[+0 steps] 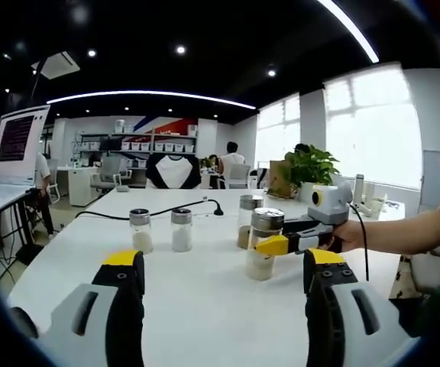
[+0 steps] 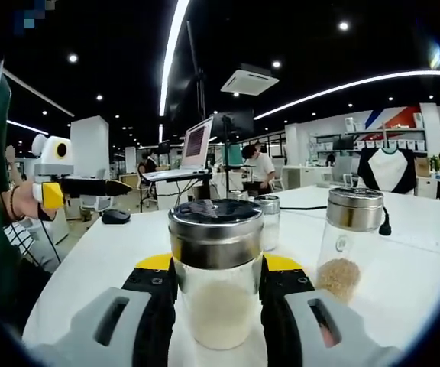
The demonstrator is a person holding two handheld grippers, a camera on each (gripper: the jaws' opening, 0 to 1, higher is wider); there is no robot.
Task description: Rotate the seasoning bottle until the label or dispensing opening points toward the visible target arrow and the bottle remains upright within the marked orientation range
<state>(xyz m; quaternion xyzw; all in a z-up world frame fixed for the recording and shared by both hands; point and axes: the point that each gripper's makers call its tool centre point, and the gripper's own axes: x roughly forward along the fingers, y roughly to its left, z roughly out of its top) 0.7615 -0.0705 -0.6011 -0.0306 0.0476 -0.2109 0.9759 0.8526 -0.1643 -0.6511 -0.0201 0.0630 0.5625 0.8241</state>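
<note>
— Office lights overhead, white table (image 1: 205,306) below. What's the left gripper view giving you?

— Left gripper (image 1: 224,279) spread wide over bare tabletop, holding nothing. Beyond it, the right gripper (image 1: 275,245) pinches the seasoning bottle (image 1: 263,243), upright near mid-table. Two small jars (image 1: 161,229) stand to its left, another bottle (image 1: 248,220) just behind.

— And the right gripper view?

— Right gripper (image 2: 217,284) clamped on the seasoning bottle (image 2: 215,271), steel lid up. A grain bottle (image 2: 347,241) stands beside it; the left gripper (image 2: 82,186) hangs off the table's edge.
</note>
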